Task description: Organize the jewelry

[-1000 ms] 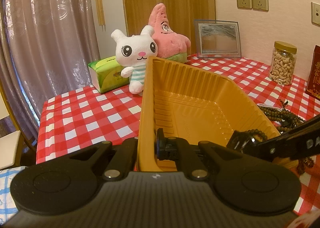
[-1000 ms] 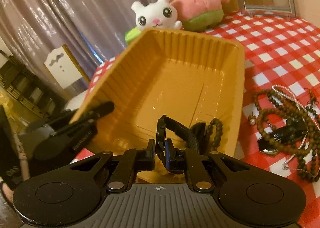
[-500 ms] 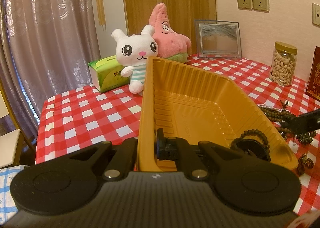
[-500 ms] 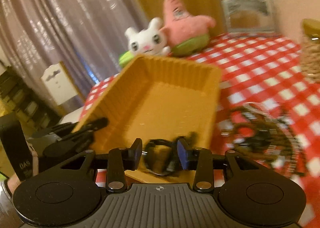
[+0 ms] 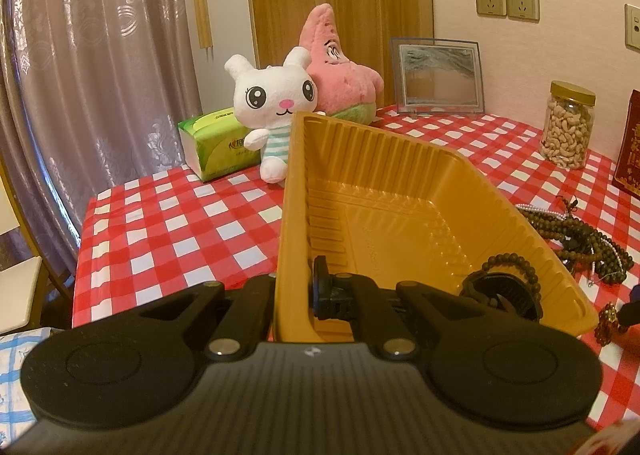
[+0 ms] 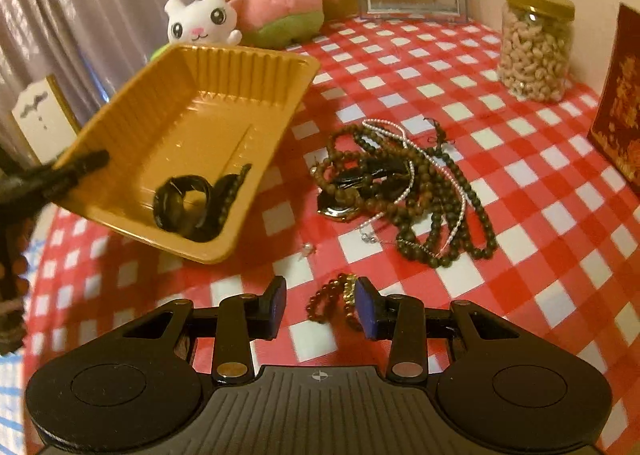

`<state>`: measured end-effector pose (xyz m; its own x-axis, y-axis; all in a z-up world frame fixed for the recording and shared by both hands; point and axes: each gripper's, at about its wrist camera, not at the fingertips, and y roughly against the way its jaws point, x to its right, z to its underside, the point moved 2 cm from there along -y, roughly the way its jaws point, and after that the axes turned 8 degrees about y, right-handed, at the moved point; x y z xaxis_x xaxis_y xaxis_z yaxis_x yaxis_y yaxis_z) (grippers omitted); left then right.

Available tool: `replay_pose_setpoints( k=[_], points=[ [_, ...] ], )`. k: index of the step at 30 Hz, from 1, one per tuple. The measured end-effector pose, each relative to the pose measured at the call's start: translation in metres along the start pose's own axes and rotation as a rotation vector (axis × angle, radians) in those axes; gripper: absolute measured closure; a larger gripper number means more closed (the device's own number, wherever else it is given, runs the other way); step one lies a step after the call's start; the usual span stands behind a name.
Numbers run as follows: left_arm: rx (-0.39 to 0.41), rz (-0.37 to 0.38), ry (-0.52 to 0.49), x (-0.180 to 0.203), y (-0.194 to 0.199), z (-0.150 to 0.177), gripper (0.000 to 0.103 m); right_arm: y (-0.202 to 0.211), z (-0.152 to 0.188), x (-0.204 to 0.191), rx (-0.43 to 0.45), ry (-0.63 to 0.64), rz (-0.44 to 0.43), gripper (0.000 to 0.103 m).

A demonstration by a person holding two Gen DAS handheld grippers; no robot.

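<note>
Since the frame a second earlier, we had let go of the black band (image 6: 182, 201) in the yellow tray (image 6: 248, 59), spread the right gripper (image 6: 321, 305) and swung it off the tray toward the near part of the bench (image 6: 520, 239). Its jaws stood apart with nothing pressed between them, and a small red-brown bead bracelet with a gold charm (image 6: 332, 301) lay on the checked cloth just ahead of them, between the two pads but untouched.

Our left gripper (image 5: 294, 289) was shut tight on the near wall of the tray, holding it tilted with its far end raised. The black band and a dark bead bracelet (image 6: 228, 191) had settled at the tray's low corner. Most of the jewelry was not yet sorted: a tangled heap of dark bead strings (image 6: 404, 187), with a pale chain and what looked like a watch in it, lay on the bench to the right of the tray, and a tiny earring-like piece (image 6: 308, 249) sat apart in front.

We judged the step in hand to be the reach for the next piece, the small bracelet. The next move called for lowering the right gripper until the pads straddled the bracelet, closing on beads or charm without pinching the cloth, then lifting it over the tray's rim while the left kept the tray steady.
</note>
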<state>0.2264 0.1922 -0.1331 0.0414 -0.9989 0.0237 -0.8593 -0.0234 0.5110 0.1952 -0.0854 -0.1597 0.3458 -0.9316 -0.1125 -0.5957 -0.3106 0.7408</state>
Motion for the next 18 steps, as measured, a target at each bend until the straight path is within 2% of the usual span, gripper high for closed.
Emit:
replay_pose_setpoints(
  k=[3,4,7,18],
  points=[
    [0.001,0.000,0.000,0.000,0.000,0.001,0.101,-0.009,-0.004,-0.006,0.015,0.066,0.017,0.067],
    [0.001,0.000,0.000,-0.001,0.000,0.001,0.101,-0.013,-0.005,-0.008,0.013,0.084,0.021,0.075],
    [-0.001,0.000,-0.001,0.000,0.000,0.001,0.101,-0.027,-0.011,-0.011,-0.001,0.098,0.023,0.084],
    [0.000,0.000,0.000,-0.001,0.000,0.002,0.101,-0.054,-0.022,-0.018,-0.044,0.100,0.065,0.091]
  ],
)
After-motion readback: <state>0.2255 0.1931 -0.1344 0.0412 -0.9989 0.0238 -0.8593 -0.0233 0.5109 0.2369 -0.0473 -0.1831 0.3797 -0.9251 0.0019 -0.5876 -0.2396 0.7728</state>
